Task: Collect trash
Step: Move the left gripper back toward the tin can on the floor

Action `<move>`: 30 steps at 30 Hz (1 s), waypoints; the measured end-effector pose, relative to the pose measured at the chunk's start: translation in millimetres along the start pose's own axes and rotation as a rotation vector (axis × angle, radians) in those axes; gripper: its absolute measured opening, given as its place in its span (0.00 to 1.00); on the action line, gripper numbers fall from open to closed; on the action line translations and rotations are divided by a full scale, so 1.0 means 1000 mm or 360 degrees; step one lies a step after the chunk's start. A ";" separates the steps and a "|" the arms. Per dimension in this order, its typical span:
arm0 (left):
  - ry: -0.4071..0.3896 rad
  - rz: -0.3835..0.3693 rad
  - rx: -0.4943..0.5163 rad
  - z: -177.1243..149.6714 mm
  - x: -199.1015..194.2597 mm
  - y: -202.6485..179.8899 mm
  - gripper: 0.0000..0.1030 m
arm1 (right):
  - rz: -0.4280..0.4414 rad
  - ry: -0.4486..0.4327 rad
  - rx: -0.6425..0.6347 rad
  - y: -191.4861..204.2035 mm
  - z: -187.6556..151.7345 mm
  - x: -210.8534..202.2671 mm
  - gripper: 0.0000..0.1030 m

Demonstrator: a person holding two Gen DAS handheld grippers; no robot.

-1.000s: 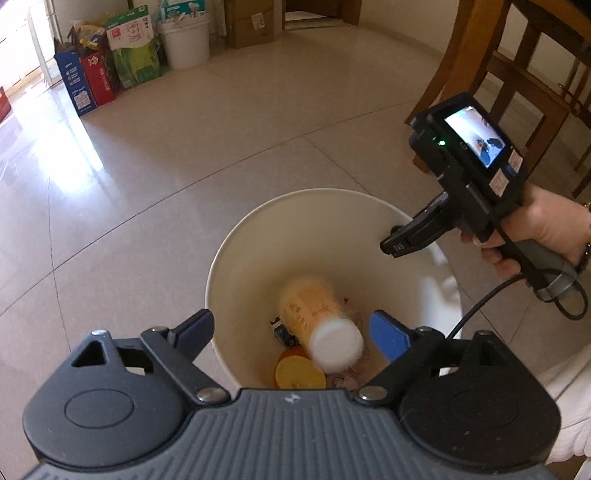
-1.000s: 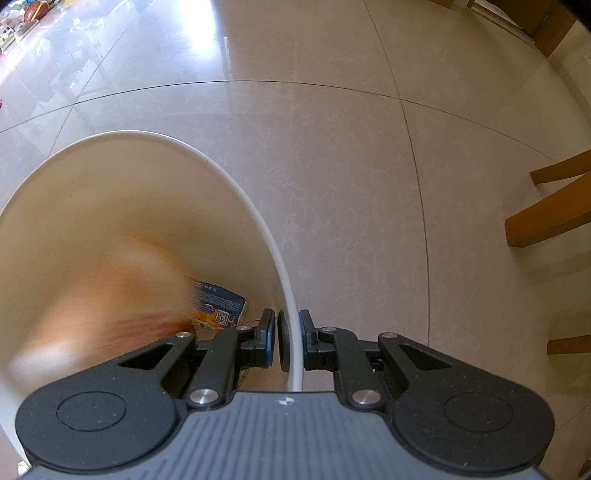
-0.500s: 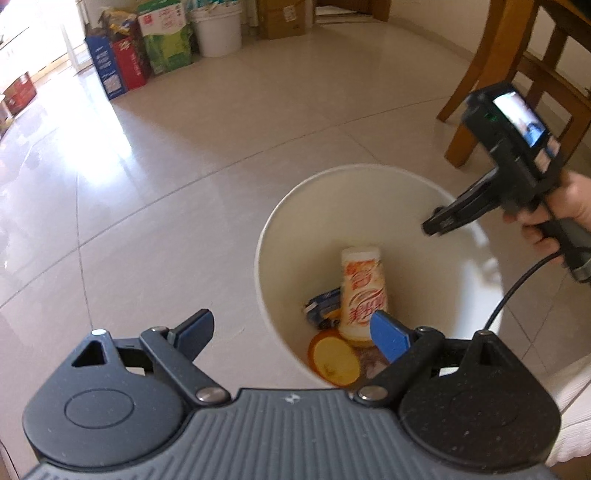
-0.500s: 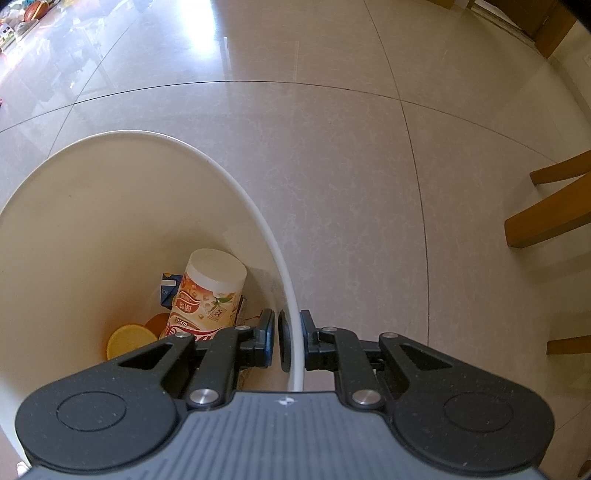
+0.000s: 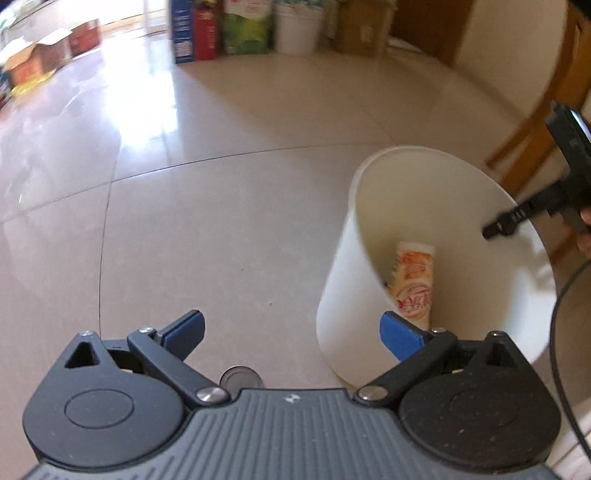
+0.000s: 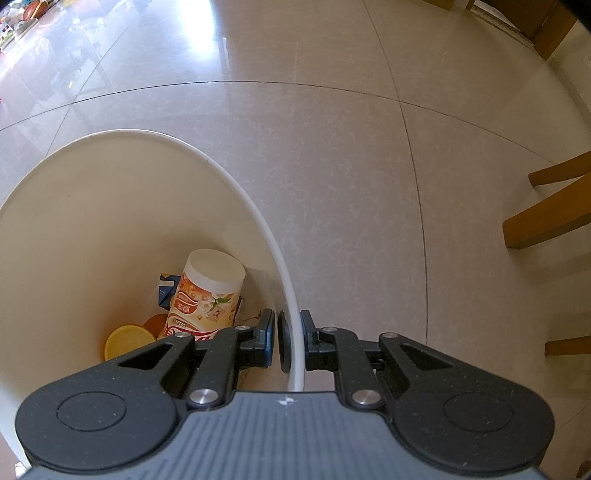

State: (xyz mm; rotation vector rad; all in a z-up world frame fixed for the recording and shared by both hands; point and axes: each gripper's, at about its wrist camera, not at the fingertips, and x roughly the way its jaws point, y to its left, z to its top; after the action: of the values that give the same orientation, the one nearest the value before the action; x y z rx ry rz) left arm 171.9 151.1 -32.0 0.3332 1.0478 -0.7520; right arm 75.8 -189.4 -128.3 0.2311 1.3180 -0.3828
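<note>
Bin: a white, round plastic waste bin (image 6: pixel 122 206), open-topped, stands on the floor; in the left wrist view it (image 5: pixel 436 206) sits at the right of the frame.
Bin contents: a cylindrical paper drink cup with an orange-and-red printed wrap and a flat white end (image 6: pixel 207 295) leans against the inner wall on the bin's bottom, white end up; the same cup (image 5: pixel 413 280) shows in the left wrist view. Beside it lie a round yellow-orange lid (image 6: pixel 127 339) and a dark blue printed carton (image 6: pixel 166 288), partly hidden behind the cup.
Right gripper: the black two-finger right gripper (image 6: pixel 290 341) is pinched on the bin's white rim, one pad inside the wall and one outside; in the left wrist view it (image 5: pixel 498 227) reaches over the far right edge of the bin, held by a hand mostly cut off by the frame.
Left gripper: the black left gripper with blue pads (image 5: pixel 291 330) is spread wide with nothing between the pads, its jaws having just opened further; it hangs over bare floor left of the bin, the right pad overlapping the bin's near wall in the picture.
Floor: glossy beige tiles (image 5: pixel 229 221) with thin dark joints and a bright glare patch.
Surroundings: wooden chair legs (image 6: pixel 546 218) at the right; blurred boxes and a white bucket (image 5: pixel 295 29) along the far wall.
</note>
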 end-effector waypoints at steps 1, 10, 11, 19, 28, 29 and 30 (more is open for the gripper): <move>0.0021 0.0005 -0.0045 -0.004 0.003 0.006 0.98 | 0.0001 0.0003 0.0000 0.000 0.000 0.001 0.16; 0.0177 0.0133 -0.0276 -0.055 0.064 0.033 0.97 | -0.0022 0.0001 -0.0014 0.003 0.001 0.001 0.16; 0.0182 0.0150 -0.0276 -0.061 0.072 0.030 0.97 | -0.0023 0.0000 -0.0015 0.004 0.000 0.001 0.16; 0.0146 0.0301 -0.0126 -0.100 0.131 0.014 0.86 | -0.0023 0.0000 -0.0016 0.004 -0.001 0.001 0.16; 0.0129 0.0334 -0.0199 -0.109 0.161 0.022 0.77 | -0.0023 -0.0001 -0.0016 0.004 -0.001 0.002 0.16; 0.0126 0.0338 -0.0188 -0.110 0.163 0.022 0.77 | -0.0023 -0.0001 -0.0018 0.004 -0.001 0.001 0.16; 0.0128 0.0343 -0.0181 -0.110 0.167 0.021 0.77 | -0.0025 -0.0001 -0.0018 0.004 -0.001 0.001 0.16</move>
State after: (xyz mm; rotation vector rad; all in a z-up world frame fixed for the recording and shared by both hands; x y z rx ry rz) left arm 162.2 163.6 -232.0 0.3740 1.1057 -0.4874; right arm 77.0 -185.2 -130.1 0.2115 1.3216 -0.3885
